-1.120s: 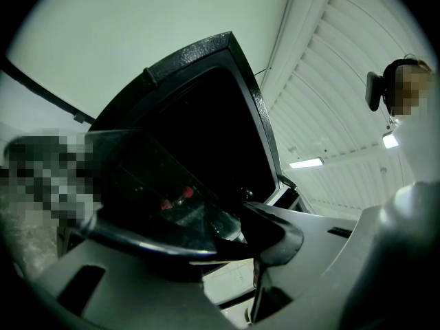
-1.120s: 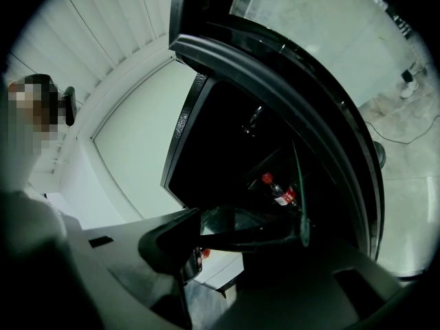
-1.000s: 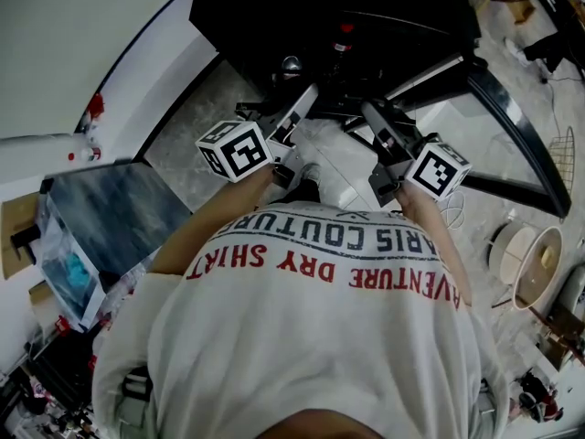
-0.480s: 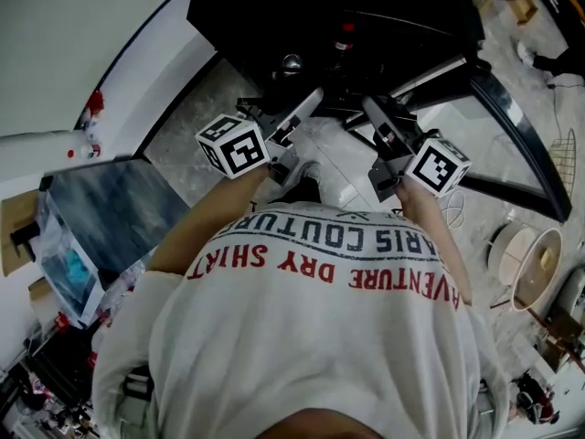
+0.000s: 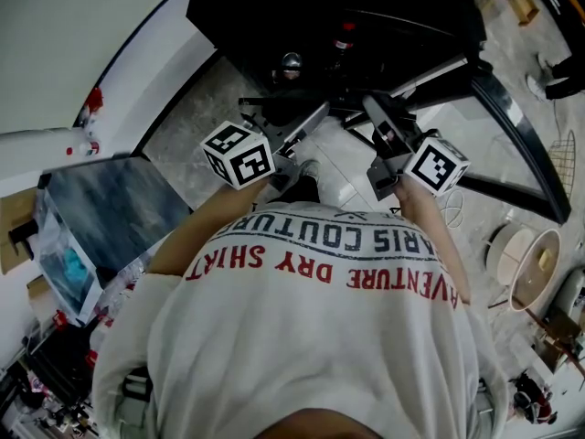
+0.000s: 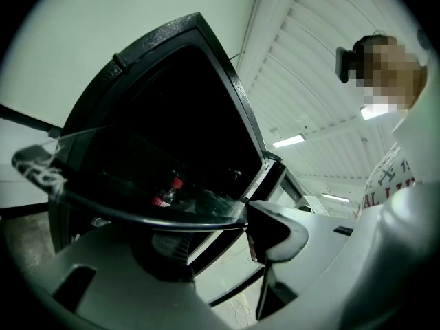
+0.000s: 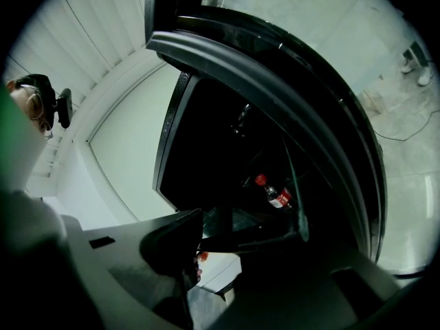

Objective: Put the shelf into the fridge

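- Fridge: the inside is almost black in the head view, and its walls and racks cannot be told apart.
- Bottle: the label is too small to read.
- Round shiny thing: too small to tell what it is.
- Shelf: the left corner is blurred in the left gripper view.
- Shirt: hides the floor under the person.

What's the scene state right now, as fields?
shelf: glass with a dark rim, in front of the open fridge
fridge: black, open, dark inside
inside fridge: bottle with a red cap
left gripper: jaws opening, wide apart, shelf rim between them
right gripper: jaws closing, pad on the shelf rim
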